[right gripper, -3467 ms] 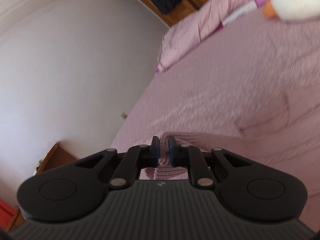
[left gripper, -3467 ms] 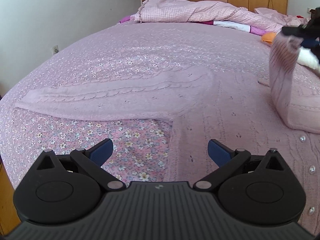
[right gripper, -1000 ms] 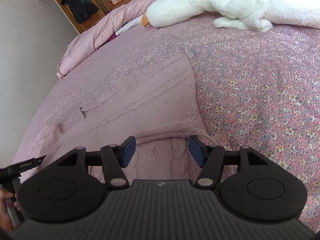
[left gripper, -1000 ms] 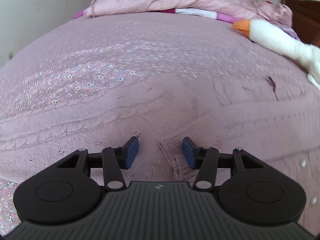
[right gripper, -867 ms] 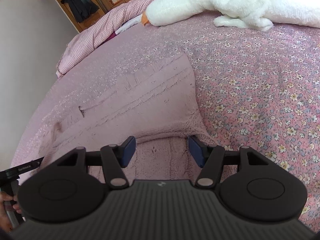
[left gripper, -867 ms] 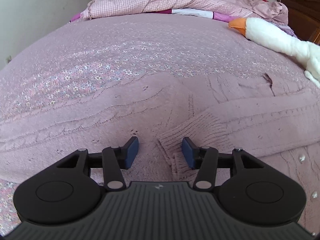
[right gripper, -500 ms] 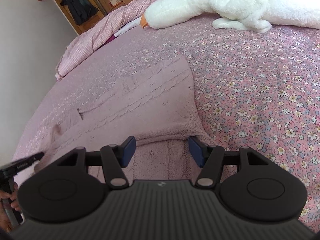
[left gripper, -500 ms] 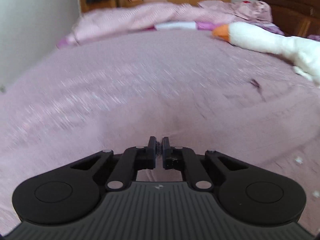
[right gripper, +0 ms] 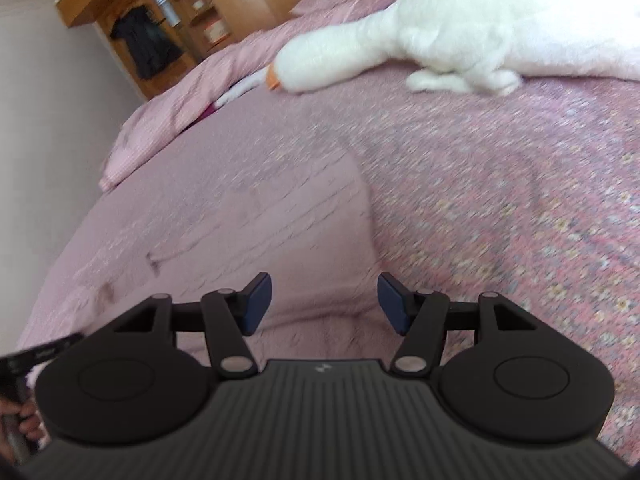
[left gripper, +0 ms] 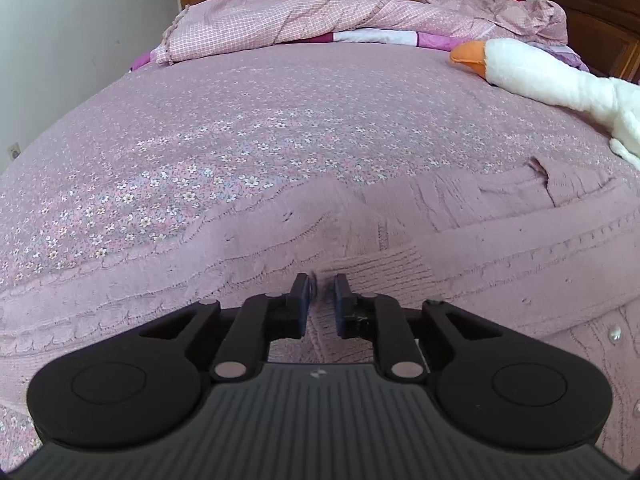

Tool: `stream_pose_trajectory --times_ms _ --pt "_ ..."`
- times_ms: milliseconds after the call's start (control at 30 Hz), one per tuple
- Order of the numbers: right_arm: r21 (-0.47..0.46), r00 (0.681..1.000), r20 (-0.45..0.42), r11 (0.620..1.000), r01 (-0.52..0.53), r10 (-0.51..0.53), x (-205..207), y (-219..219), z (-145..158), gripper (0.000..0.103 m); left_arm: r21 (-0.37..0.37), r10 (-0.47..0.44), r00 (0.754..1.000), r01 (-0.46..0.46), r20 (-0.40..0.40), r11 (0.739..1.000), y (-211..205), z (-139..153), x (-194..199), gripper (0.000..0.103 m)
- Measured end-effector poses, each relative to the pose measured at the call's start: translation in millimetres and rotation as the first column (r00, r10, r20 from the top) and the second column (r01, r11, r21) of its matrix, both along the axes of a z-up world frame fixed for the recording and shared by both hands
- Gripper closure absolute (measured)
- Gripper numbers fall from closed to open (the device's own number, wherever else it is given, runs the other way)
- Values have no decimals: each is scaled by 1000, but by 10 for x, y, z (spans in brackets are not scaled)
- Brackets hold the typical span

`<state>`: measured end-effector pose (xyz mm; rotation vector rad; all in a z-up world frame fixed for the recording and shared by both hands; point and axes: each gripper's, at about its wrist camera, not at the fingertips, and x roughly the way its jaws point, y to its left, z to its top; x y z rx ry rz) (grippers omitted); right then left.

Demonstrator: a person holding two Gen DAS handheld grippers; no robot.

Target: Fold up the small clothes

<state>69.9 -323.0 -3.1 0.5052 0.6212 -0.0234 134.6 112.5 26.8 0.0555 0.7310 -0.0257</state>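
A pink cable-knit cardigan (left gripper: 500,252) lies spread on the floral bedspread, one sleeve folded across its body with the ribbed cuff (left gripper: 384,268) near the middle. My left gripper (left gripper: 322,286) is shut on a pinch of the knit beside that cuff. The other sleeve (left gripper: 100,296) stretches out to the left. In the right wrist view the cardigan (right gripper: 256,220) is blurred; my right gripper (right gripper: 325,294) is open and empty just above its near part.
A white plush goose (left gripper: 560,80) (right gripper: 460,36) lies at the right of the bed. A bunched pink checked quilt (left gripper: 320,16) lies along the far edge, with wooden wardrobes behind. The person's left hand (right gripper: 20,416) shows at the lower left.
My left gripper closed on the knit by the cuff and has held it since. The right gripper stayed open and is now moving, so its view is blurred.
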Motion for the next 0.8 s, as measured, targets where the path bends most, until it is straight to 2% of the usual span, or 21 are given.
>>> stream_pose_trajectory --times_ms 133,167,200,233,267,367,433,500,600,733,800 --pt "-26 1000 -27 1000 11 -12 104 -35 -91 40 -1 7 1000 -7 4 1000 6 33 3 70" --pt "-31 999 -46 1000 -3 2 139 -35 -140 44 2 9 1000 -9 6 1000 3 46 4 69" --pt "-52 998 -63 999 -15 12 158 -21 -189 61 5 9 1000 -9 10 1000 6 60 -2 66" --pt "-99 997 -71 995 -14 7 150 -3 -220 68 7 9 1000 -9 14 1000 9 80 -8 63" --pt "-121 998 -66 992 -24 16 143 -9 -229 69 8 8 1000 -8 17 1000 16 106 -11 62" --pt "-111 995 -99 993 -32 21 174 -38 -144 68 2 -5 999 5 32 1000 54 210 10 55" --pt "-154 994 -104 986 -58 42 213 18 -31 67 7 -13 999 12 44 1000 58 287 64 52" --pt "-208 994 -77 974 -88 74 268 89 112 65 8 -20 998 20 54 1000 54 353 145 49" --pt "-229 988 -30 961 -152 149 429 211 295 54 -13 -35 998 35 47 999 12 406 336 46" --pt "-243 972 0 942 -230 237 796 413 392 54 -8 -87 996 87 31 996 -139 399 630 45" --pt "-261 961 10 928 -265 277 1011 509 390 54 -38 -121 993 121 5 992 -189 351 805 45"
